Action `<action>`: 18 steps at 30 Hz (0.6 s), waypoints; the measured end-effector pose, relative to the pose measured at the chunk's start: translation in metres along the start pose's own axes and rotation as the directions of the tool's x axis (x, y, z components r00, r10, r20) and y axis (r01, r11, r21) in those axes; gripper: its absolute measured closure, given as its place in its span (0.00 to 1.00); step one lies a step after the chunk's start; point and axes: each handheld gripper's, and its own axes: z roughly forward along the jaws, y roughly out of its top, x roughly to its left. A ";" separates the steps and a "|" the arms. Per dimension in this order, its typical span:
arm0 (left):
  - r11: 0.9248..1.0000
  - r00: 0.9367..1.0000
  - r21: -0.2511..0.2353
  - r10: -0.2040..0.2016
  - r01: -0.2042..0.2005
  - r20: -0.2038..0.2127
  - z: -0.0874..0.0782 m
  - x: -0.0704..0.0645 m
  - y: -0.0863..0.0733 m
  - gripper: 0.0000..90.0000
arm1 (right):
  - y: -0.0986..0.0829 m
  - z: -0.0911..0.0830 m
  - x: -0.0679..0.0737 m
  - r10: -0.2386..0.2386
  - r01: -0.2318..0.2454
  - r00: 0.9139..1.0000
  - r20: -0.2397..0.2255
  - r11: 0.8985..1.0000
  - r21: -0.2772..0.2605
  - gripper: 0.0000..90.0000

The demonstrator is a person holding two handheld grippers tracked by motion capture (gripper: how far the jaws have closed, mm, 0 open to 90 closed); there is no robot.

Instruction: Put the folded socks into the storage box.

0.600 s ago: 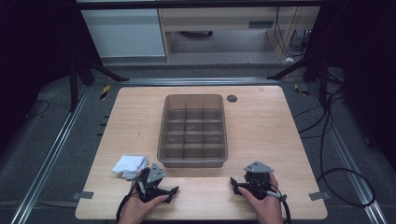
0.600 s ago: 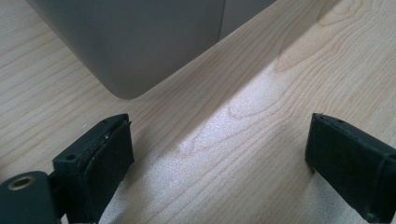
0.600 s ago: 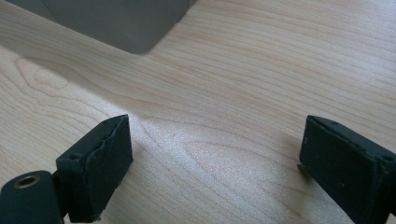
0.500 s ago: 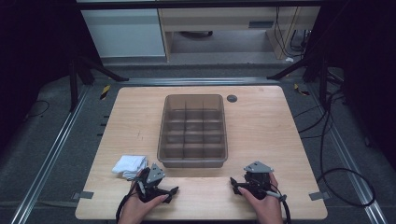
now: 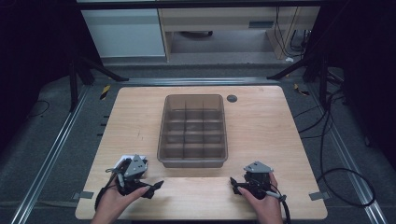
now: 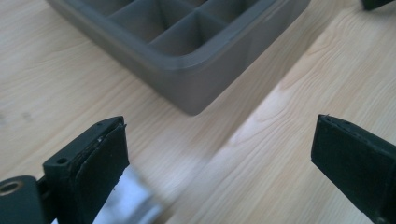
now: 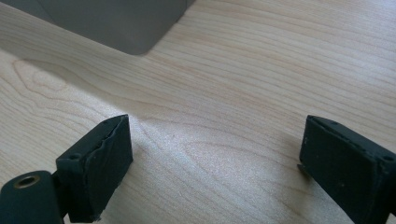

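Showing tray [image 6: 187, 60] corner | left hand-held gripper [image 6: 219, 154] view (jaws apart)

Table: light wooden table [image 5: 280, 126] with rounded corners, set on a dark platform.
Floor: dark grey floor [image 5: 42, 140], metal rails [image 5: 51, 158] either side.
Behind: white cabinet [image 5: 123, 32], pale wooden shelf unit [image 5: 219, 23].
Cables: black cables [image 5: 336, 154] at right.
Light: dim surroundings, lit tabletop.

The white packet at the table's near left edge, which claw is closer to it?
Left. The left claw sits right beside the white packet; the right claw lies across the table, beyond the divided tray's near wall.
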 end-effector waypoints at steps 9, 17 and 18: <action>0.995 0.998 0.083 0.062 -0.059 -0.033 -0.025 0.045 -0.007 0.09 | 0.000 0.000 0.000 -0.001 0.001 1.000 -0.001 1.000 -0.002 0.11; 0.986 0.993 0.134 0.106 -0.099 -0.043 -0.041 0.068 -0.007 0.12 | 0.000 0.000 0.000 -0.001 0.001 1.000 0.001 1.000 -0.003 0.11; 0.986 0.993 0.136 0.105 -0.099 -0.043 -0.043 0.071 -0.007 0.12 | 0.000 0.000 0.000 0.000 0.000 1.000 0.001 1.000 -0.003 0.11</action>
